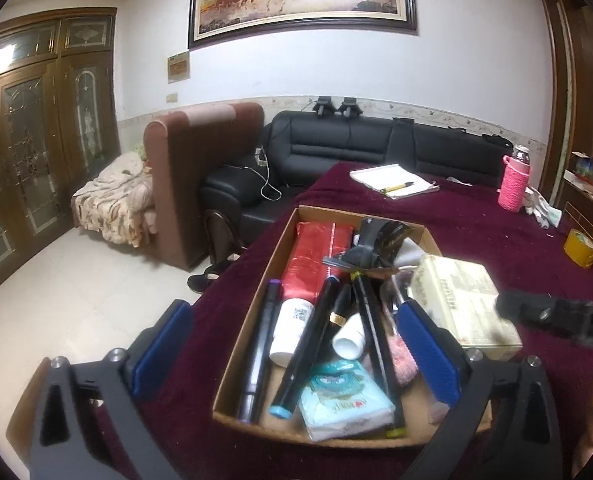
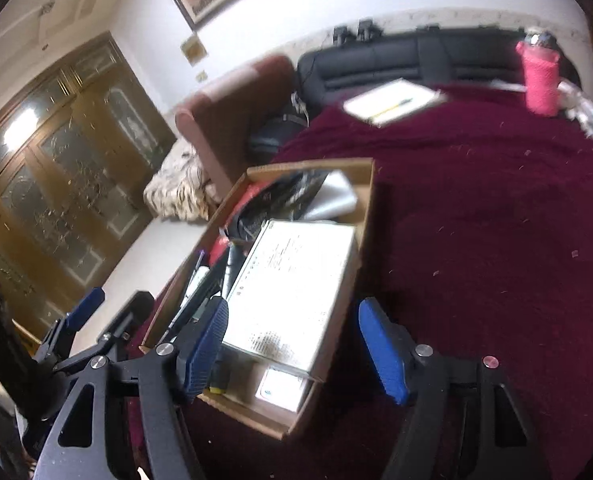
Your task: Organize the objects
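Note:
An open cardboard box (image 1: 336, 212) stands on the maroon tablecloth (image 1: 476, 232). In it lie a red packet (image 1: 316, 256), black markers (image 1: 308, 340), a white bottle (image 1: 290, 328), a tissue pack (image 1: 340, 400) and a folded black item (image 1: 376, 248). A pale flat box (image 1: 456, 304) rests tilted on its right side. My left gripper (image 1: 296, 348) is open wide, one finger outside the left wall and the other inside the box. My right gripper (image 2: 294, 352) is open around the near end of the pale flat box (image 2: 296, 280), with its pads apart from it.
A notebook with a pen (image 1: 394, 182), a pink-sleeved bottle (image 1: 514, 182) and a yellow tape roll (image 1: 580, 248) sit farther back on the table. A black sofa (image 1: 356, 144) runs behind it. The table edge drops to the tiled floor (image 1: 96, 280) on the left.

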The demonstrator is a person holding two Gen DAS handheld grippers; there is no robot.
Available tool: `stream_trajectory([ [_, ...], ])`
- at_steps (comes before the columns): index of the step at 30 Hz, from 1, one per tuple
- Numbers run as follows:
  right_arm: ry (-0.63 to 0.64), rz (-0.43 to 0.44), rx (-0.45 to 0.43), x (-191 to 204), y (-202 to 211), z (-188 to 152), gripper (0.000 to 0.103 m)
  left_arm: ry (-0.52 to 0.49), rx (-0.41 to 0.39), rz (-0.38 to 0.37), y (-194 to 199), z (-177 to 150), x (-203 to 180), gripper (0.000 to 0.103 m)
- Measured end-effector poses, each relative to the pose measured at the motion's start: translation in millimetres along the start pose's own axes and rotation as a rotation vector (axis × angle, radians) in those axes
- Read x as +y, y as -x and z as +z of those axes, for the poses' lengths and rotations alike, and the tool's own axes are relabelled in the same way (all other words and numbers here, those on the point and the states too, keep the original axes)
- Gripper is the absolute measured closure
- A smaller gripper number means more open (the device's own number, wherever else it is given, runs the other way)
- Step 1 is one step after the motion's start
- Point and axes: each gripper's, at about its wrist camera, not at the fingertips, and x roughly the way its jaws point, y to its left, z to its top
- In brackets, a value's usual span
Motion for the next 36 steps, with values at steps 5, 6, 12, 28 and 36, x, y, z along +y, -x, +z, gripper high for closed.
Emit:
stream_trajectory([
  [5, 0.033, -0.02, -0.044, 7.8, 23.3, -0.1, 0.029, 0.065, -0.017, -0.053, 19.9, -0.2, 7.7, 0.0],
  [6, 0.032, -0.012, -0.041, 7.5, 26.7, -0.9, 0.029, 0.066, -0.009, -0.048, 23.5, 0.3, 9.2, 0.0],
  [12, 0.04, -0.059, -0.015, 8.5, 44.6, -27.9, 0.029, -0.001, 0.047, -0.058, 55.9, -4.6, 9.3, 0.0],
  [28, 0.256, -0.218, -0.053, 46.0, 62.8, -80.3, 0.013, -0.111, -0.047, 0.036, 95.8, -25.1, 9.2, 0.0],
  [36, 0.295, -0.218, -0.087, 59.8, 63.0, -88.8, 0.006, -0.117, -0.069, 0.082, 96.9, -27.6, 11.5, 0.0],
])
